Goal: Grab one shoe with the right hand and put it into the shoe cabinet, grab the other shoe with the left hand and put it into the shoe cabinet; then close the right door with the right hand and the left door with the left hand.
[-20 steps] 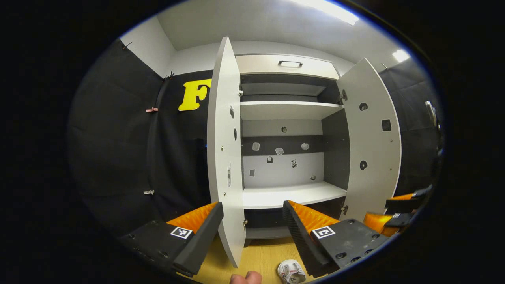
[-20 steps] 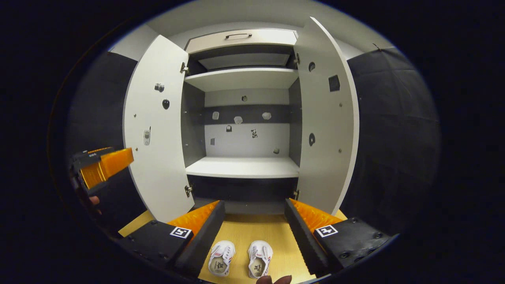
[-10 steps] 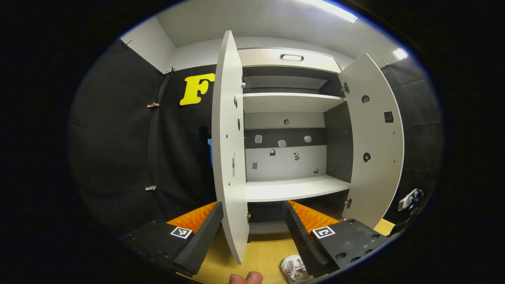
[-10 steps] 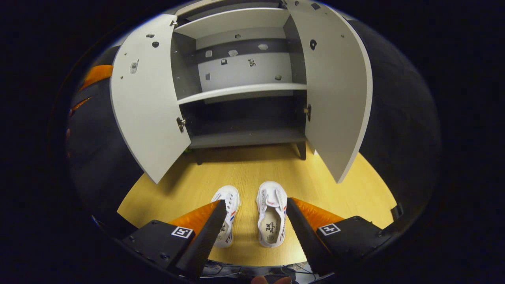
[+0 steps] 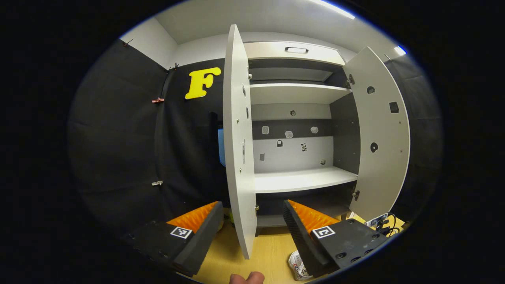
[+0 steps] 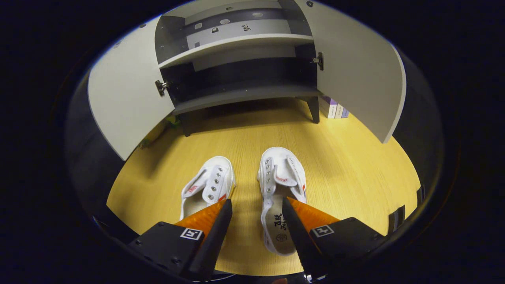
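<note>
Hovering over the wooden floor (image 6: 347, 165), the right gripper (image 6: 256, 205) is held with fingers spread, nothing between them; the right white shoe (image 6: 281, 185) lies at its 1 o'clock, the left white shoe (image 6: 207, 185) at 11. The shoe cabinet (image 6: 240, 51) stands at 12 o'clock, both doors open. The left gripper (image 5: 250, 209) is likewise spread, the left door (image 5: 238, 138) edge seen between its fingers.

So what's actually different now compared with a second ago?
The right gripper has tipped down from facing the cabinet and dropped toward the two white shoes, its open fingers now over the right-hand one without gripping it. The left gripper drifted slightly and is still open, facing the left door. Both doors stayed open, and the shoes stayed on the floor.
</note>
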### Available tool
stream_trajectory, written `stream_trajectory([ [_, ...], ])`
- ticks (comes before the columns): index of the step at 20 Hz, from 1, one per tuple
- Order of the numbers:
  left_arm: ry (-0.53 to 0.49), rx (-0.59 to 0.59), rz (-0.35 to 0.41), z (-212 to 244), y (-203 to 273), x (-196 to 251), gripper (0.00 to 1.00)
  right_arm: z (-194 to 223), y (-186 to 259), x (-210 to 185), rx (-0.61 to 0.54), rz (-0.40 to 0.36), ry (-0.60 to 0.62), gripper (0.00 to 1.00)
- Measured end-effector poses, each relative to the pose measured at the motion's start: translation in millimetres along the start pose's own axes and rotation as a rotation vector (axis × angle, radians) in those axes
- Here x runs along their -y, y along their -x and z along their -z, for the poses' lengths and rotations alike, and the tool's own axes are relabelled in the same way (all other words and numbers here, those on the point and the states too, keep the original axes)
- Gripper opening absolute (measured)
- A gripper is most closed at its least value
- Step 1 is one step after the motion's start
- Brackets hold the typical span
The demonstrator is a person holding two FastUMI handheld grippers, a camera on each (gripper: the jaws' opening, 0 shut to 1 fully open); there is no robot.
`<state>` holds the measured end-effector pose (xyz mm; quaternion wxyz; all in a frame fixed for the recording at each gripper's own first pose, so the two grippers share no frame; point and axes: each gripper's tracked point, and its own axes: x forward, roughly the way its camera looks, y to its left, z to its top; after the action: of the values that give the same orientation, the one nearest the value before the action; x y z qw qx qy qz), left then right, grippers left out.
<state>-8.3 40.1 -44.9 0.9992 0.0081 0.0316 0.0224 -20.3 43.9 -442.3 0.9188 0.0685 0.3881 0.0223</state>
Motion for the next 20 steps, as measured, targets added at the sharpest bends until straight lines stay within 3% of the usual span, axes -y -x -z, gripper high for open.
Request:
stream_trajectory([
  [2,0.005,0.001,-0.014,2,-2,-5,0.94,0,-21,1,0.002,0.011,-0.015,0.83],
  [3,0.007,-0.001,-0.023,4,-3,-7,0.94,-1,-31,3,0.005,0.020,-0.016,0.70],
  [6,-0.006,-0.011,-0.046,11,-6,-12,0.95,-7,-57,5,0.024,0.054,-0.014,0.50],
  [8,-0.025,-0.027,-0.054,18,-7,-12,0.94,-14,-68,10,0.041,0.090,-0.019,0.49],
  [11,-0.035,-0.055,-0.067,29,-6,-15,0.94,-20,-81,8,0.064,0.067,-0.017,0.32],
  [12,-0.036,-0.063,-0.072,31,-5,-17,0.94,-20,-77,4,0.056,0.058,-0.007,0.33],
  [13,-0.039,-0.069,-0.079,34,-5,-19,0.93,-21,-81,5,0.065,0.044,0.010,0.13],
  [16,-0.050,-0.070,-0.093,35,-2,-22,0.92,-20,-81,3,0.075,0.026,0.062,0.04],
  [20,-0.049,-0.063,-0.084,34,3,-19,0.92,-46,-59,3,0.103,0.009,-0.015,0.04],
])
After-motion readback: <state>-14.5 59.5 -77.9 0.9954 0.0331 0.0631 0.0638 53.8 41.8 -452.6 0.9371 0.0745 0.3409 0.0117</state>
